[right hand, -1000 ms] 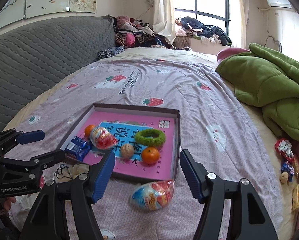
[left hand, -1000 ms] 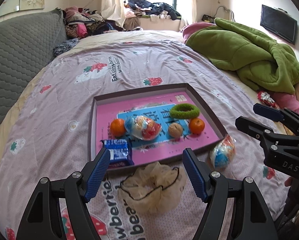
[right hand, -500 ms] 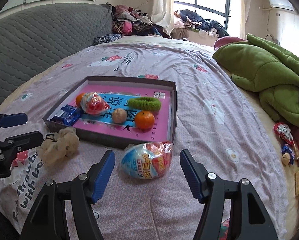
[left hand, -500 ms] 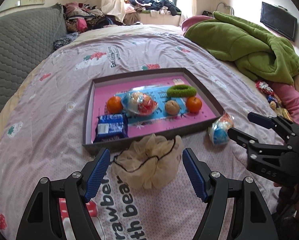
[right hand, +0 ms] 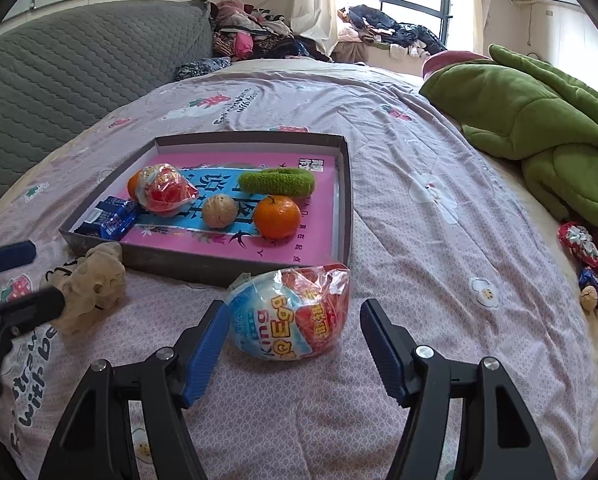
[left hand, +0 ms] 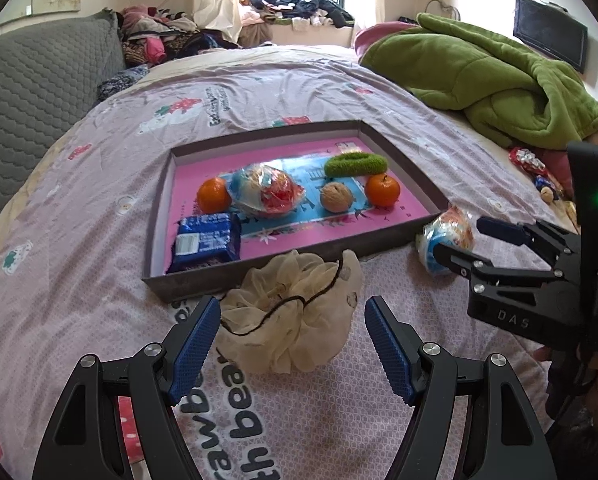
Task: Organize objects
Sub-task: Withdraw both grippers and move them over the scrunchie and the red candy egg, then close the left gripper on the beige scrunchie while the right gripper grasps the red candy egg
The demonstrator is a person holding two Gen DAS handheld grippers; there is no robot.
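A cream scrunchie (left hand: 299,332) with a dark cord lies on the pink bedspread against the front wall of a grey tray (left hand: 203,280). My left gripper (left hand: 293,304) stands open with the scrunchie between its blue pads, not pressed. A wrapped toy egg (right hand: 289,312) lies by the tray's (right hand: 195,270) near right corner. My right gripper (right hand: 295,308) is open around it, the left pad almost at the wrapper. The tray holds two oranges, a second wrapped egg (left hand: 265,190), a walnut, a green scrunchie (left hand: 355,164) and a blue biscuit pack (left hand: 207,242).
A green blanket (left hand: 487,80) is heaped at the right of the bed. Small wrapped snacks (right hand: 583,256) lie at the right edge. A grey quilted headboard (right hand: 59,72) runs along the left. Clothes are piled at the far end under the window.
Both grippers have come down toward the bed. The scrunchie now lies between the left pads and the toy egg between the right pads. Nothing on the bed has moved.
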